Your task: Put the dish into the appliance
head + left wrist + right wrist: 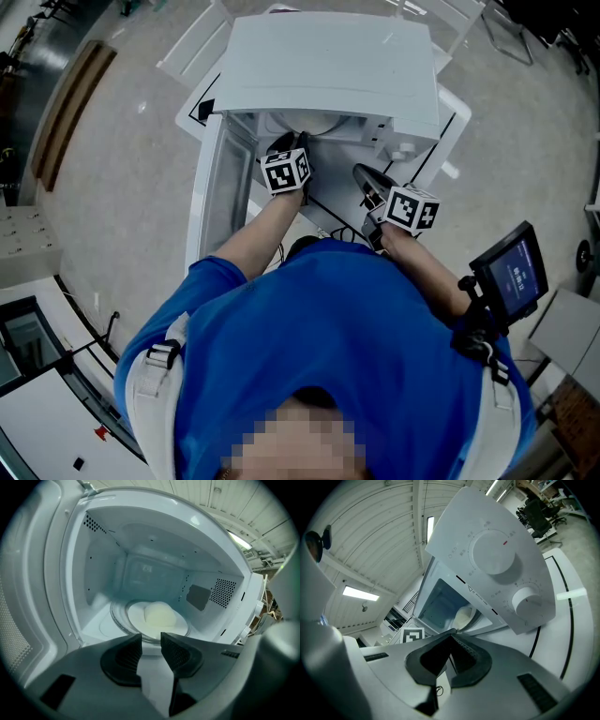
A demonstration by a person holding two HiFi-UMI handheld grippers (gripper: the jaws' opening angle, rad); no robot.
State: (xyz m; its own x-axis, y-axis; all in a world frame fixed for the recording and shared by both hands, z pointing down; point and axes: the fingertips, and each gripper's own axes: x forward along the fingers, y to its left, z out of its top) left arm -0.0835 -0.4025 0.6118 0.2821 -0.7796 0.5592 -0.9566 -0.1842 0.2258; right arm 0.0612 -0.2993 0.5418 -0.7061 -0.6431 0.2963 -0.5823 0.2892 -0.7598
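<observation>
— White round dish (pixel 159 616): where is it?
— On the clear glass turntable (pixel 117 620) inside the white box-shaped microwave (pixel 154 550), at twelve o'clock from the left gripper (pixel 151 641).
— Jaws?
— Parted and empty, so the dish looks delivered. The right gripper (pixel 451 637) is pinched closed on nothing, with the grey two-dial panel (pixel 497 559) at its one o'clock, probably to keep the doorway free.

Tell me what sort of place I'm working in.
Probably a lab or workshop hall, not a home kitchen: the microwave sits on a white table over a bare concrete floor, under a ribbed metal ceiling with strip lights.
</observation>
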